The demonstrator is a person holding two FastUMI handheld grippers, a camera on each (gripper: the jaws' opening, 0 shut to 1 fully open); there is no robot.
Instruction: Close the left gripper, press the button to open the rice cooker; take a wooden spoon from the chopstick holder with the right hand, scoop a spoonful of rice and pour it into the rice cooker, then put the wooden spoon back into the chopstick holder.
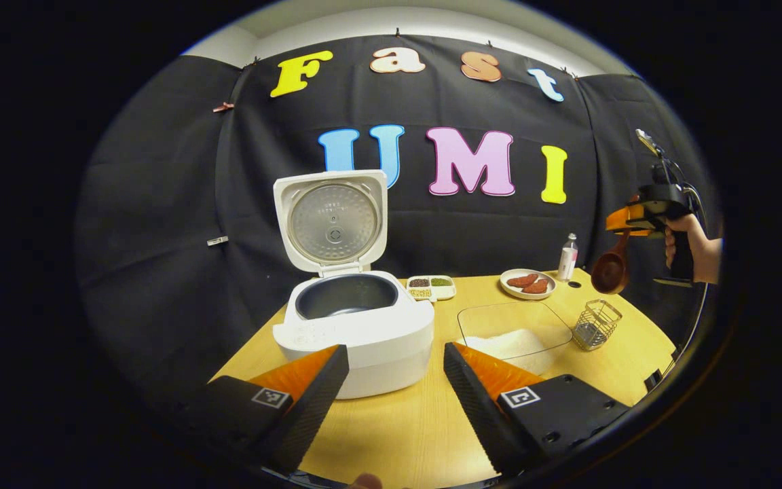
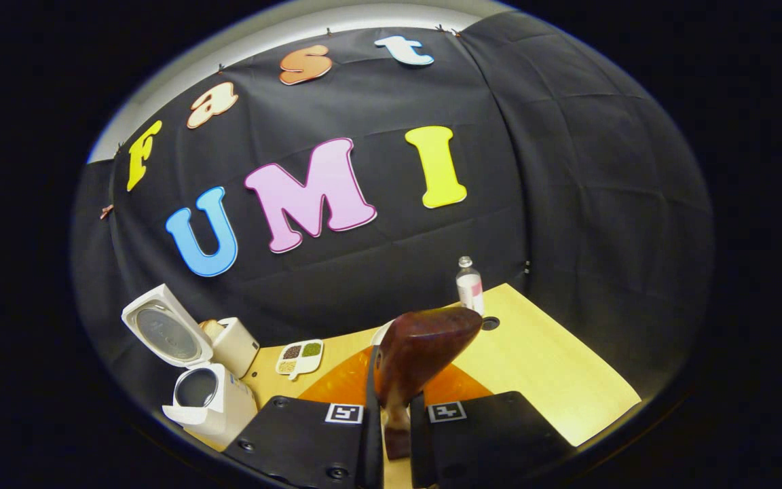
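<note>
While the rice cooker (image 1: pixel 354 319) gapes, right tongs (image 2: pixel 396 424) clamp the wooden spoon (image 2: pixel 418 353).

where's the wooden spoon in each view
Left gripper view: the wooden spoon is at the far right, held up in the right gripper above the wire holder.
Right gripper view: the spoon is at bottom centre, its handle clamped between the jaws, bowl up.
Shared landmark: the open rice cooker.
</note>
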